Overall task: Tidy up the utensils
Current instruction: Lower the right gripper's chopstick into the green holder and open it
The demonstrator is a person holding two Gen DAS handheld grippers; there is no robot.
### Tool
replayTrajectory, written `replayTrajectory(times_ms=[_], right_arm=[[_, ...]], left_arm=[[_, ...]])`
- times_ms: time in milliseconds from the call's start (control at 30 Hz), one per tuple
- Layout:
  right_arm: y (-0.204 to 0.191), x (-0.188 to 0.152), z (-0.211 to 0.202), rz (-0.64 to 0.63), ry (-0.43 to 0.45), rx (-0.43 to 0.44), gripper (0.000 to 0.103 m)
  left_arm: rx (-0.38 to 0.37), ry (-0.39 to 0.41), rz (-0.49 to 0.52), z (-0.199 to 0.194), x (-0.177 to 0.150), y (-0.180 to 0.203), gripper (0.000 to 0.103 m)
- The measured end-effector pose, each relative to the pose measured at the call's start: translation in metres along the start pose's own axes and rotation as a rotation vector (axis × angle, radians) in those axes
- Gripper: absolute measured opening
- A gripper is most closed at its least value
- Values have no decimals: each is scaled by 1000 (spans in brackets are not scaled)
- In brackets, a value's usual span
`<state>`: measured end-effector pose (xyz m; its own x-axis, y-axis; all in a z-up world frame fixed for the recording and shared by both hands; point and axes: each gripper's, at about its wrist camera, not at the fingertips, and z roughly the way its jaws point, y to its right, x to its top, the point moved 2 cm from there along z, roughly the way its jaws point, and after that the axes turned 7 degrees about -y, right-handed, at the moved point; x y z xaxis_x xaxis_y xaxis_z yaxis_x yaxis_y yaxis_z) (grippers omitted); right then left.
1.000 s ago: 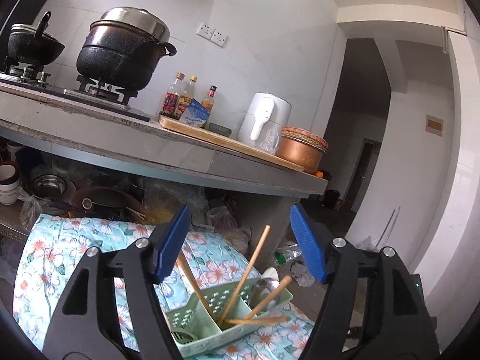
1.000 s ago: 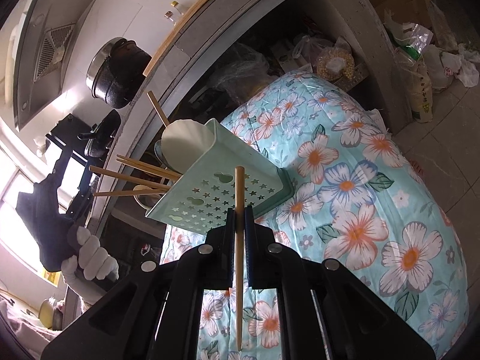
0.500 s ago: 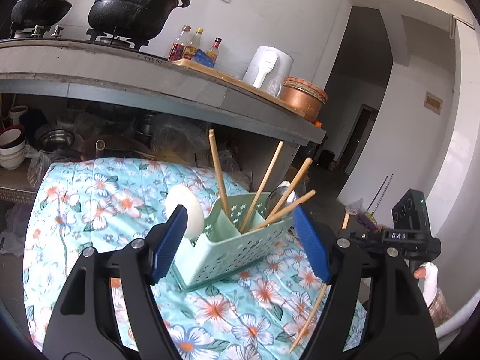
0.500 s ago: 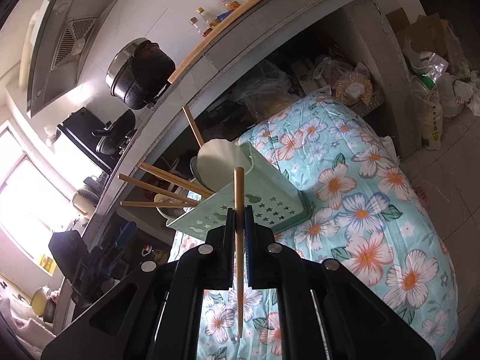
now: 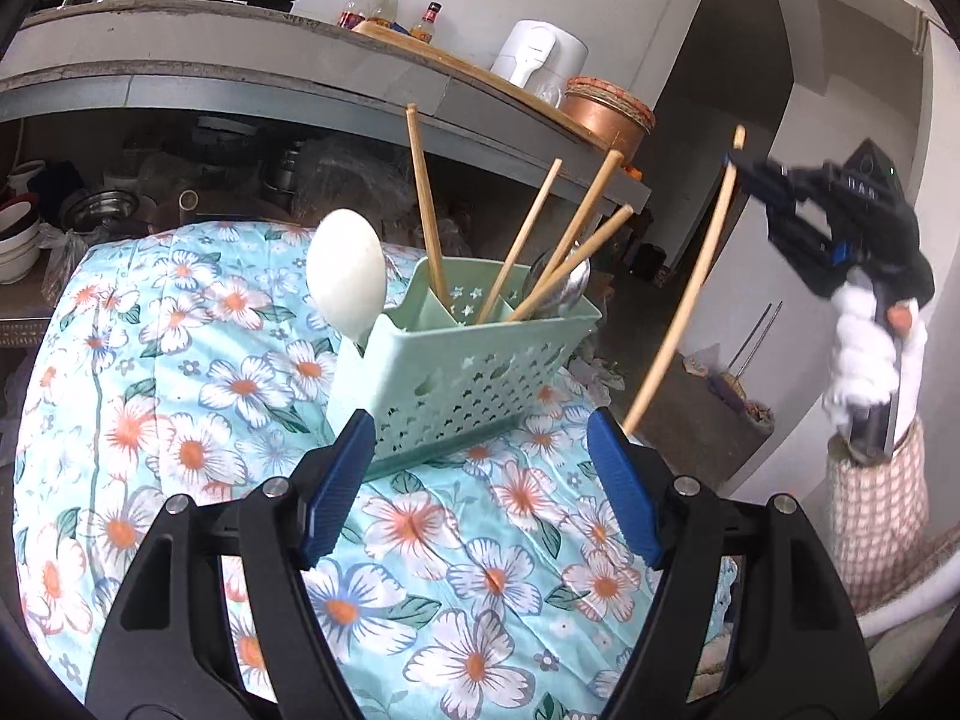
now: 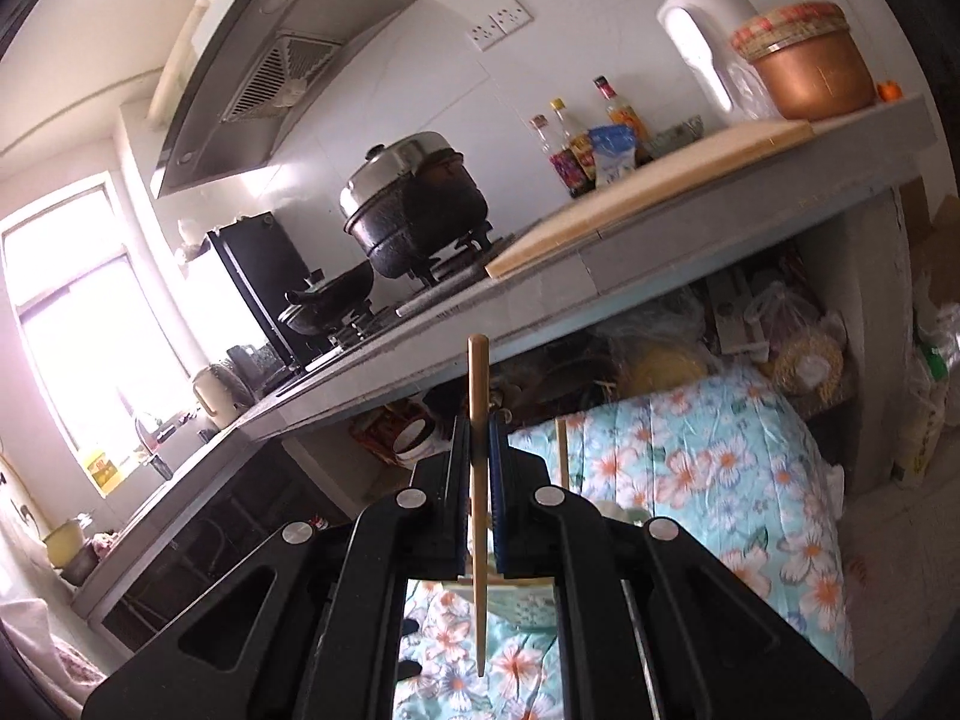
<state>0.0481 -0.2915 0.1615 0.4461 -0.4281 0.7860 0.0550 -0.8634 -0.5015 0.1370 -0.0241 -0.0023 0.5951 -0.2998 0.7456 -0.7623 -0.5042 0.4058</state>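
A pale green slotted caddy (image 5: 462, 360) stands on the flowered cloth (image 5: 180, 420). It holds a white spoon (image 5: 347, 276), several wooden chopsticks (image 5: 426, 210) and a metal spoon (image 5: 570, 288). My left gripper (image 5: 480, 438) is open just in front of the caddy, with nothing between its blue pads. My right gripper (image 5: 744, 171), carried by a white-gloved hand (image 5: 864, 348), hangs in the air right of the caddy. It is shut on one chopstick (image 5: 690, 300) that slants down toward the cloth's edge. In the right wrist view the gripper (image 6: 478, 438) pinches that chopstick (image 6: 478, 384), and the caddy (image 6: 528, 606) is mostly hidden below it.
A grey kitchen counter (image 5: 240, 72) runs behind, carrying a black pot (image 6: 414, 198), sauce bottles (image 5: 390, 3), a white kettle (image 5: 540, 54) and a copper pot (image 5: 606, 111). Bowls and bags crowd the shelf under it (image 5: 90, 210). Bare floor lies right of the cloth.
My left gripper has sunk and come closer to the caddy. The right gripper has risen with its chopstick and rolled; it now shows at the right of the left wrist view.
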Motion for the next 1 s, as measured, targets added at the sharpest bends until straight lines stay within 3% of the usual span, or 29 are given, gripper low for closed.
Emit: replayTrajectory(times_ms=[233,433,1000], right_arm=[[-17,50,21,-101,25,-25,6],[-20,64,38,-173,23,-79,6],[-14,14,102,-369,-67,-166,6]], left_arm=[[9,-37,19,13,-13,8,69],[26,-49,27,17,-15,8,69],[54,-52,-13,24,-14,2,69]])
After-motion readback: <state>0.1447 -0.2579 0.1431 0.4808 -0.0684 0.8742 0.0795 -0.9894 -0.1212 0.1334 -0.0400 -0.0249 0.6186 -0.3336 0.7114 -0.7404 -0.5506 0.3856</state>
